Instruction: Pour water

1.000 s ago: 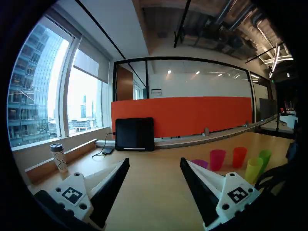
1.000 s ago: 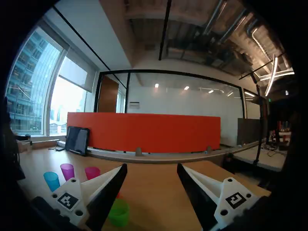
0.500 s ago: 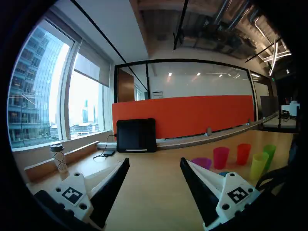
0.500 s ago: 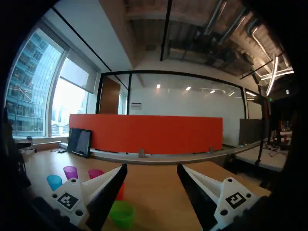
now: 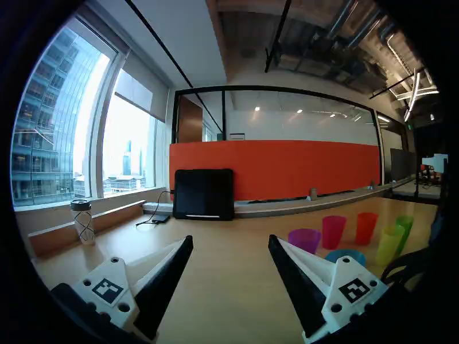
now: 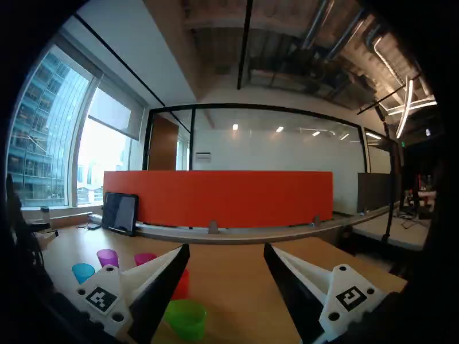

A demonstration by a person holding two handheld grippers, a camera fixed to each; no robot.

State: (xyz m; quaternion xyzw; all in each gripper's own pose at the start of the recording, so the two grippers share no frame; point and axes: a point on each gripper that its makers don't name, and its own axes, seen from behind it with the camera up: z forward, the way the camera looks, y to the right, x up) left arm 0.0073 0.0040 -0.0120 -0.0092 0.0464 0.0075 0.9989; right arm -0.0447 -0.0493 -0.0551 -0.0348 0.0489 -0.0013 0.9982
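The left gripper (image 5: 229,239) and the right gripper (image 6: 225,247) hang released, grasping nothing, over the counter (image 5: 229,286). The cups (image 5: 333,230) stand grouped right of the left gripper. A green cup (image 6: 186,319) sits beside the right gripper's left finger.

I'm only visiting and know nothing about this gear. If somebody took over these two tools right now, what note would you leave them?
The left hand-held gripper is open and empty, held over the wooden desk.
The right hand-held gripper is open and empty too.
Six cups stand grouped on the desk: purple cup, pink cup, red cup, green cup, yellow-green cup, blue cup.
A lidded bottle stands by the window.
Done: nothing grasped, no pouring seen. I cannot tell whether any cup holds water.
Left: probably everything, so pick up a vessel and pour.
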